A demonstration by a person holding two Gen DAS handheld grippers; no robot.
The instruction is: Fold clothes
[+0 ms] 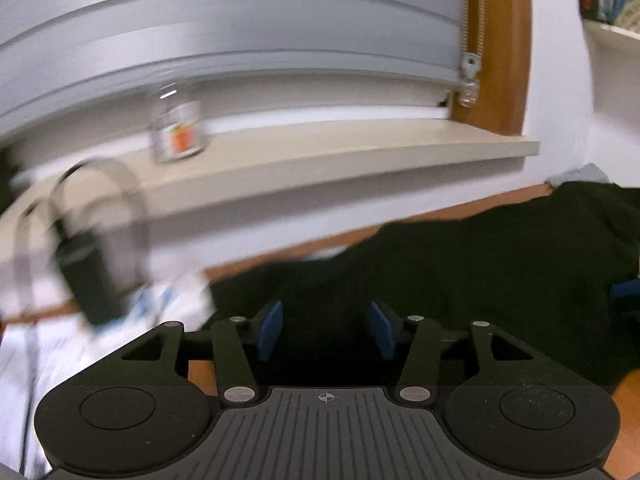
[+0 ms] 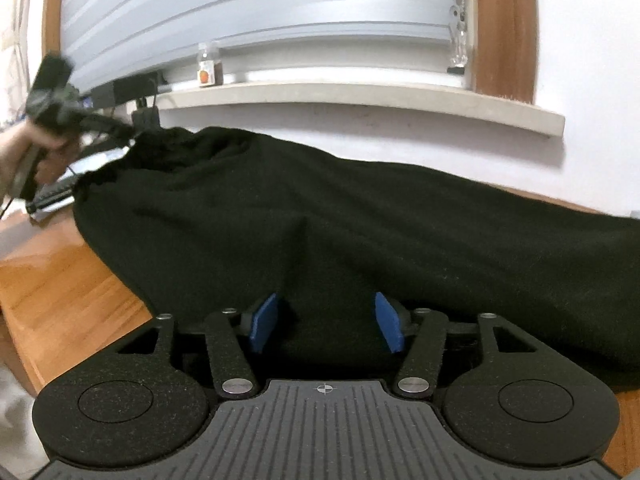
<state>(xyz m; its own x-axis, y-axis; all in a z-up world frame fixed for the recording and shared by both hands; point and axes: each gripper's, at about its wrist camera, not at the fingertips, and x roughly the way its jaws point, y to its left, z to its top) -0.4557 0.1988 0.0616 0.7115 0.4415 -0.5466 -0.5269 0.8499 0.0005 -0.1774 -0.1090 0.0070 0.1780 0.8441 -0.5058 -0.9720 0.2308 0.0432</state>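
A black garment (image 2: 360, 232) lies spread over the wooden table (image 2: 60, 288), with a ridge running up its middle. My right gripper (image 2: 326, 322) is open low over its near edge, and the blue pads (image 2: 262, 322) stand wide apart with black cloth between them. In the left wrist view the garment (image 1: 460, 264) stretches off to the right. My left gripper (image 1: 327, 330) is open too, pads apart over the cloth's edge. The right wrist view shows a hand (image 2: 24, 148) holding the left gripper (image 2: 120, 130) at the garment's raised far-left corner.
A pale window sill (image 2: 360, 96) with a small orange-labelled jar (image 2: 208, 66) runs along the wall under grey blinds (image 1: 240, 20). White papers (image 1: 60, 360) and a blurred dark object with a strap (image 1: 92, 256) sit left of the garment. Bare wood (image 1: 628, 400) shows at the near right.
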